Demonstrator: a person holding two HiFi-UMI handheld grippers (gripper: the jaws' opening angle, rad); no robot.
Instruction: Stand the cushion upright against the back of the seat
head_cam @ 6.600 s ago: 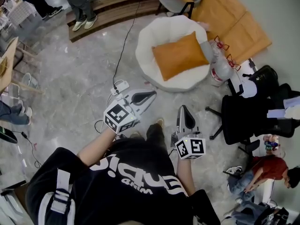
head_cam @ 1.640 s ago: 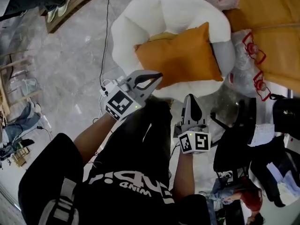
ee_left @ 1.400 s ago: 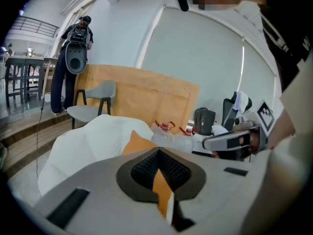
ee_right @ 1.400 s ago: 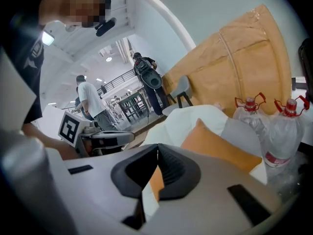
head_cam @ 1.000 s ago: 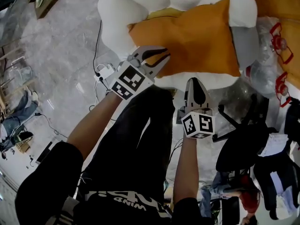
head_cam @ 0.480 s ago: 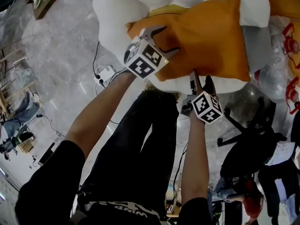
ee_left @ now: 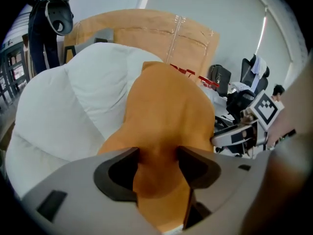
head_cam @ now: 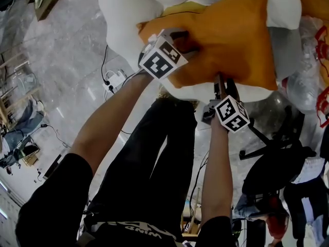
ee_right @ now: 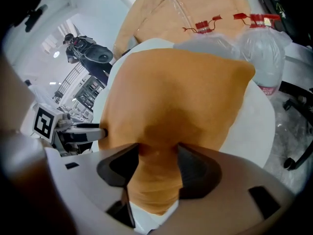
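Pinching soft orange fabric cushion point(head_cam: 231, 40) in just-closing jaws of left gripper point(ee_left: 157, 155) and right gripper point(ee_right: 157, 155); next, probably tilting upright against puffy white seat point(head_cam: 121, 19).

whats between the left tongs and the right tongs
Only the orange cushion: its near edge runs from the left tongs to the right tongs in the head view. Both have just been closing, with its fabric pinched between their jaws.

The head camera looks steeply down past the person's arms point(head_cam: 108, 133) onto the cushion point(head_cam: 226, 40) and seat point(head_cam: 123, 19). Each gripper camera sits behind its jaws, very close to the cushion, facing the seat's back. All three share the cushion; the left gripper view catches the right gripper point(ee_left: 217, 138), the right gripper view the left gripper point(ee_right: 100, 130).
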